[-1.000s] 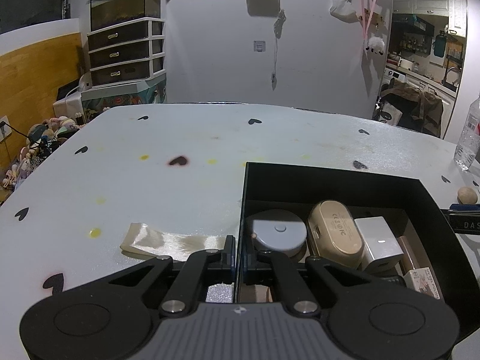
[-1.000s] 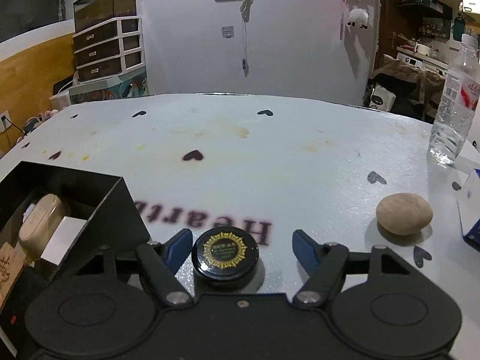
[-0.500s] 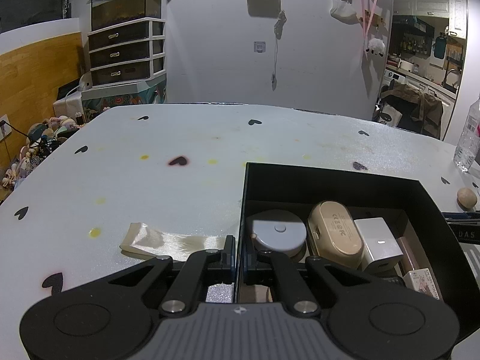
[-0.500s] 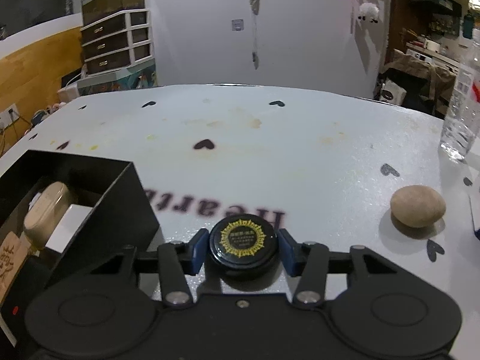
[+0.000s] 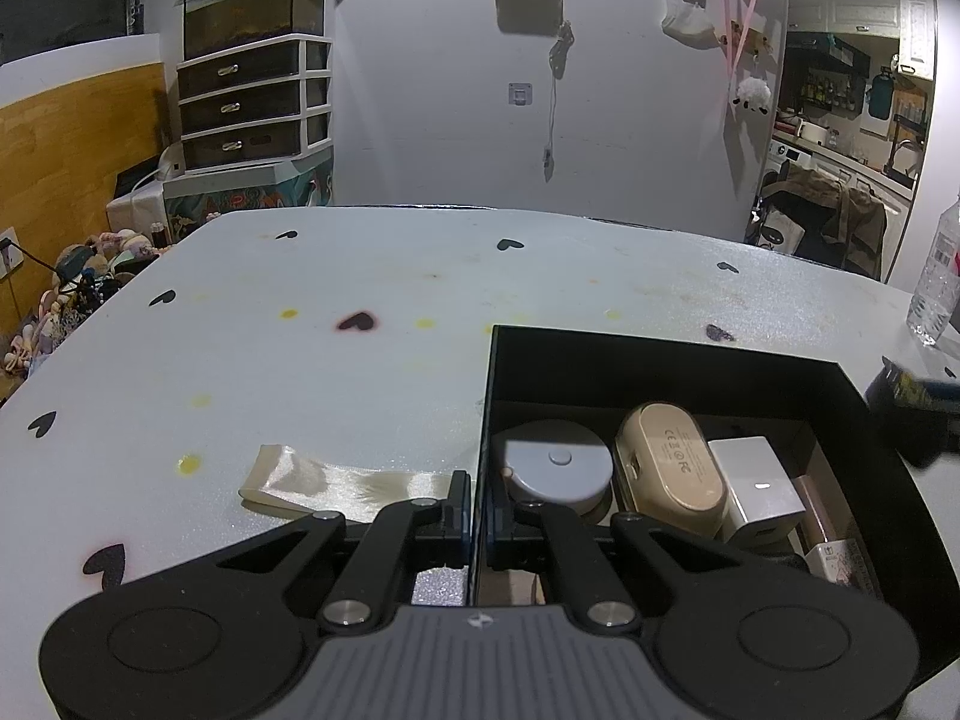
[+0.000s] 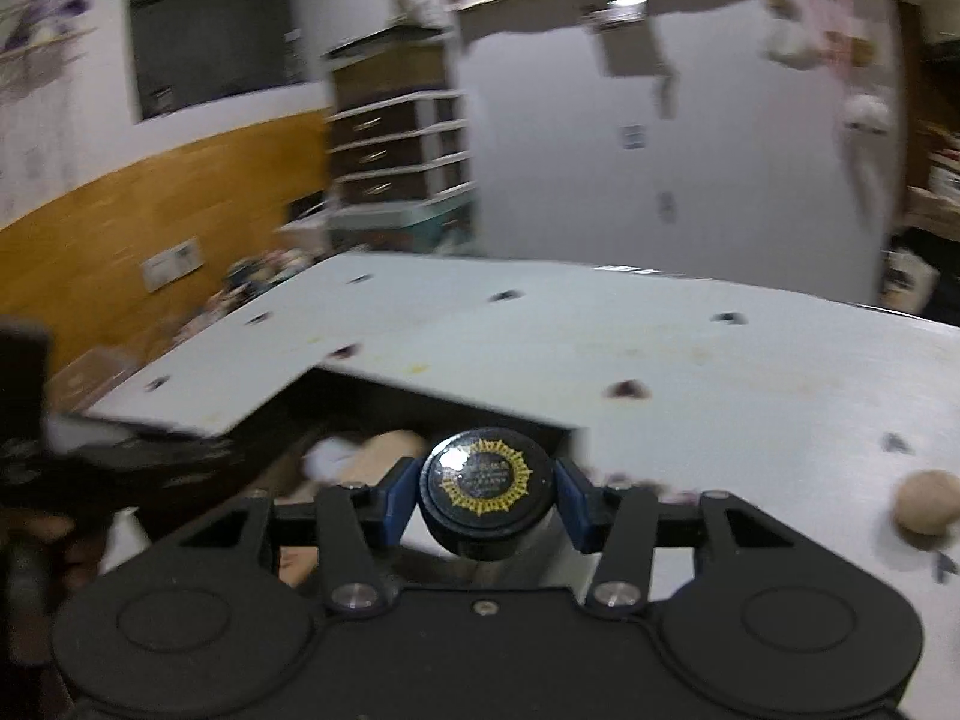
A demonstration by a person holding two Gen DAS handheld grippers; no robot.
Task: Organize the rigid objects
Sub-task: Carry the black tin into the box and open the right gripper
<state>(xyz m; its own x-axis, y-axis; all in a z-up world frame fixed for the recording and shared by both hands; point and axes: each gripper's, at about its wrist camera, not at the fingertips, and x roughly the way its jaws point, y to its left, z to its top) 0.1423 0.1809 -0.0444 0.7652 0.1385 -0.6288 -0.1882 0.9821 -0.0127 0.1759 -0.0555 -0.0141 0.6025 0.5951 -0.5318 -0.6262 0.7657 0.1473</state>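
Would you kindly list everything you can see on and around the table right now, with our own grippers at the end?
Table: one, white with dark heart marks, under everything.
Box: one, black, open, on the table's right half in the left wrist view.
Round disc: one, grey, inside the box at its left.
Oval case: one, beige, inside the box, beside the disc.
Cube adapter: one, white, inside the box, right of the case.
Ribbon: one, cream satin, flat on the table left of the box.
Water bottle: one, clear, far right table edge.
Wooden egg: one, tan, on the table at right.
Round tin: one, black with gold emblem, between the right gripper's blue pads.
Left gripper: black, closed on the box's left wall.
Right gripper: black, gripping the tin.
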